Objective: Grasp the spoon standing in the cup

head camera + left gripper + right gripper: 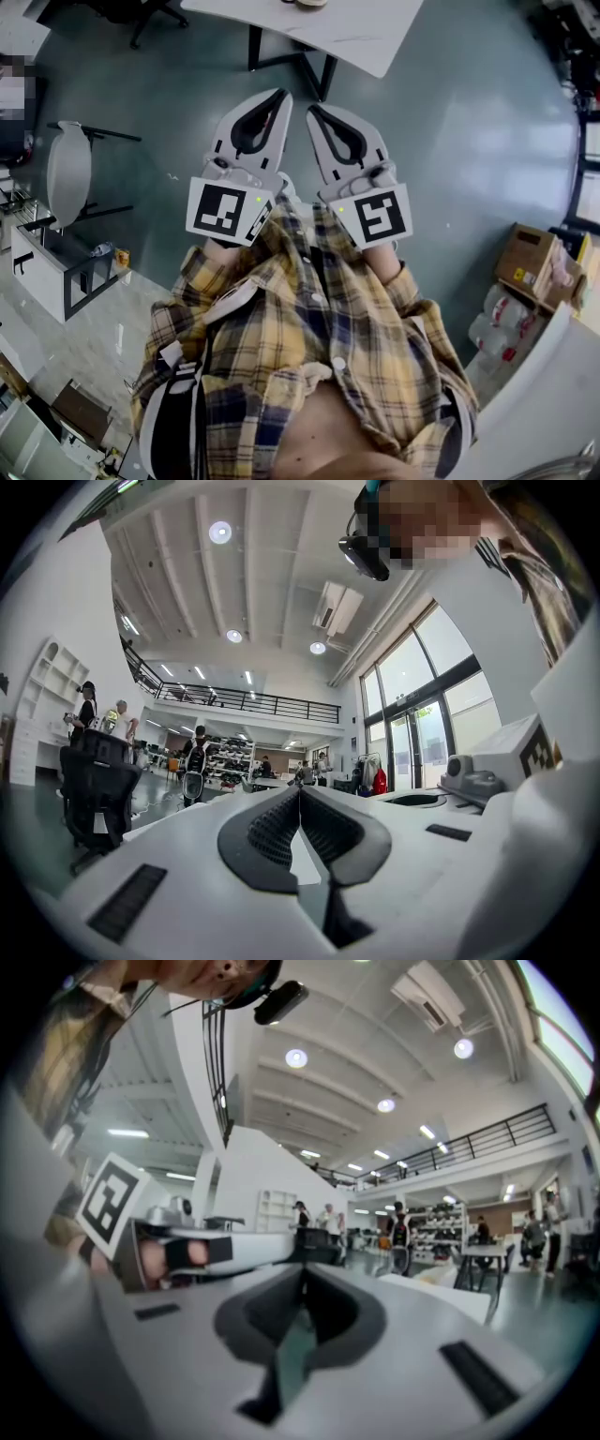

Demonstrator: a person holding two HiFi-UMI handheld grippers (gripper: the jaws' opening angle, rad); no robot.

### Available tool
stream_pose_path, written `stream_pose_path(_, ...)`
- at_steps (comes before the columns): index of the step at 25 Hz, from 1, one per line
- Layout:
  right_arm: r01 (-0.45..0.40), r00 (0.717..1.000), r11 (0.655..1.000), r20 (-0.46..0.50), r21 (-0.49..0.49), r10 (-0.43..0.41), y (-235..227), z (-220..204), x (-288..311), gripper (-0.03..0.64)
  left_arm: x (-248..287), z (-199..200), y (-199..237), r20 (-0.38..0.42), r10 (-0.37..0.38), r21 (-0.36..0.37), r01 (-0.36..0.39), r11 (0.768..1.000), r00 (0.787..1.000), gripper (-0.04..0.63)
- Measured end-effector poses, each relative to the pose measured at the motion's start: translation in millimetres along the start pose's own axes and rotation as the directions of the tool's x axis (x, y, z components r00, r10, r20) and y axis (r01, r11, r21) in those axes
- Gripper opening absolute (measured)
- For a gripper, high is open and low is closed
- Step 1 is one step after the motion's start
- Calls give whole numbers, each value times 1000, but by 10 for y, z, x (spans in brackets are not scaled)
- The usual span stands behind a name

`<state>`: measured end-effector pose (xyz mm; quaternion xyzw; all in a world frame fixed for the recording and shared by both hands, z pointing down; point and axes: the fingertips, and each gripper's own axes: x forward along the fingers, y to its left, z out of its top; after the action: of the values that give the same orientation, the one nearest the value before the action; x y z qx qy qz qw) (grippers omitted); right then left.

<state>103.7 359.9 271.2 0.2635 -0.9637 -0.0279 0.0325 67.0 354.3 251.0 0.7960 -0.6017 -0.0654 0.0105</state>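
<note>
The left hand-held gripper (280,94) and the right hand-held gripper (313,109) are held side by side, close together but not touching, in front of a plaid shirt (309,328) and are pointed level over a grey floor (469,141). Both are clenched: in each gripper view the dark pads are seen meeting at the tips, and nothing is gripped between them. A marker cube (228,211) is carried at the rear of the left one and another marker cube (375,216) at the rear of the right one. A white worktop (356,33) is seen beyond the jaw tips, well apart from them. A small object (305,3) on it is cut off by the top edge; whether it is the cup with the spoon cannot be told. Cardboard boxes (525,258) are stacked at the right. In the left gripper view a black office chair (89,794) is seen at the left.
</note>
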Motion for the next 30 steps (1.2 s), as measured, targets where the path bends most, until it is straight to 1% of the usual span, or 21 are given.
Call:
stream_pose_path(4,9,1000,1000,0,12,-9,-145,-20,-39,34,84,-37,-10,-1,7,-6,-7,1000,1000,20)
stream_pose_path(12,13,1000,1000,-25,16,-12,-383,-13,229,34,325,-5,266,-5,28,-26,-28,999,1000,20)
stream_pose_path(16,11,1000,1000,-19,12,-11,-467,44,301,34,446,83,334,8,29,-10,-29,1000,1000,20)
stream_pose_path(23,18,999,999,-44,47,-16,-640,-128,425,34,658,17,453,10,22,-20,-22,1000,1000,20)
stream_pose_path(30,36,997,999,-70,34,-34,-869,-214,872,34,1066,-27,821,9,-10,-20,10,1000,1000,20)
